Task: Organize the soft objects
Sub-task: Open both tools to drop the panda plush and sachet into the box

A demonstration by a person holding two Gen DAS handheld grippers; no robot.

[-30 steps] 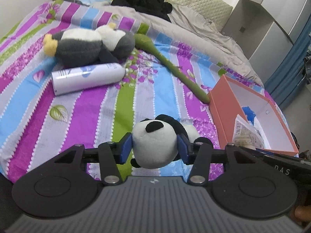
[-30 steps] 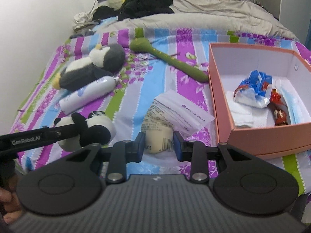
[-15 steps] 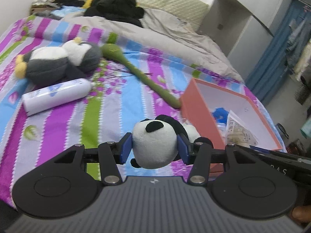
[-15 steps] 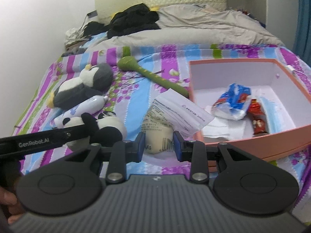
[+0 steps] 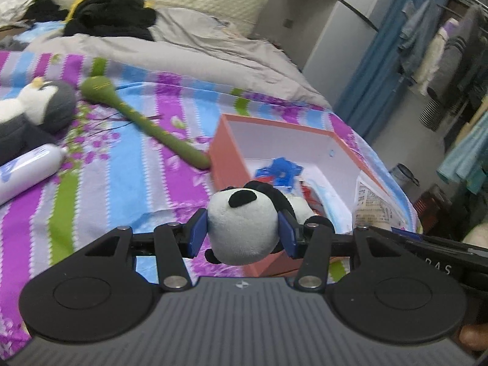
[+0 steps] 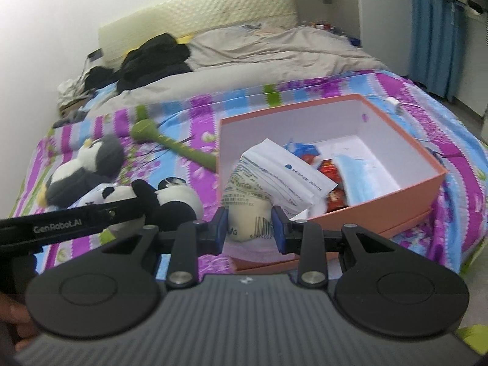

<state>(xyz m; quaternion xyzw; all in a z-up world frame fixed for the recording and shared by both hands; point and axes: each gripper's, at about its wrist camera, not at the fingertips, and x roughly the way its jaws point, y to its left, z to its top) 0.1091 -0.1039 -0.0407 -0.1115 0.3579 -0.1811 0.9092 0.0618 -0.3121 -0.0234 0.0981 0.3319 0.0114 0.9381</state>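
Box (image 6: 427, 180) part-filled; left gripper (image 5: 242, 231) clamps panda (image 5: 244, 225), right gripper (image 6: 248, 225) pinches packet (image 6: 250, 213); penguin (image 6: 88, 167) waits at 10 o'clock.

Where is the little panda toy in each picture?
Left wrist view: the little panda sits low in the middle, squeezed in the left gripper.
Right wrist view: it is at the lower left, behind the black bar of the left gripper.
Shared landmark: the orange box, just right of the panda in both.
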